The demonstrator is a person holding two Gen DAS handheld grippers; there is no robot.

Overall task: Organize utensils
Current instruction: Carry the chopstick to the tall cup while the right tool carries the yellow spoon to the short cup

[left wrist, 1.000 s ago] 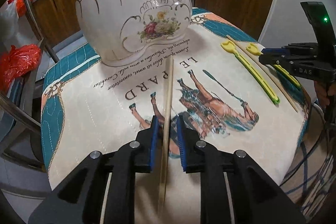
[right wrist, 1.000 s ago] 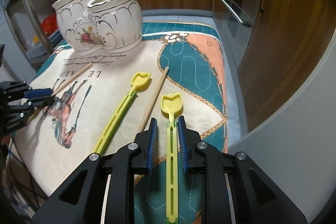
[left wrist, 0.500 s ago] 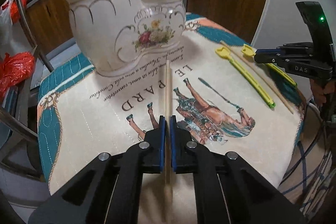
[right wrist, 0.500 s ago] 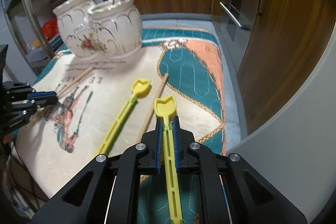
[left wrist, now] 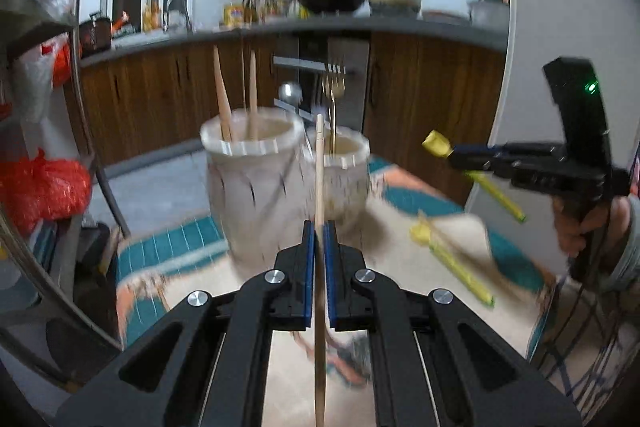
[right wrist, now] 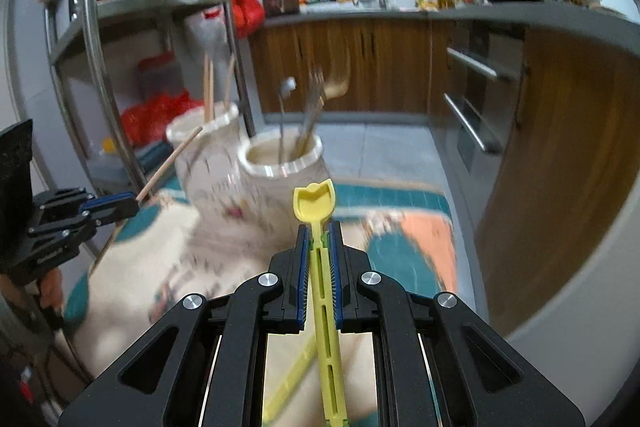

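Left wrist view: the left gripper (left wrist: 316,259) clamps a wooden chopstick (left wrist: 319,195) above the printed cloth (left wrist: 460,235), its tip in line with the twin-pot ceramic holder (left wrist: 256,187). Right wrist view: the right gripper (right wrist: 319,259) grips a yellow plastic scoop (right wrist: 316,203), clear of the cloth; a second yellow scoop (left wrist: 452,259) lies below. Forks (left wrist: 334,87) stand in the holder's far pot.

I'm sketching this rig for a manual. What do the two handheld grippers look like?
Both grippers, left and right, are matte black, with blue ribbed pads and silver pivot bolts. The right one's upright black handle shows a green light.
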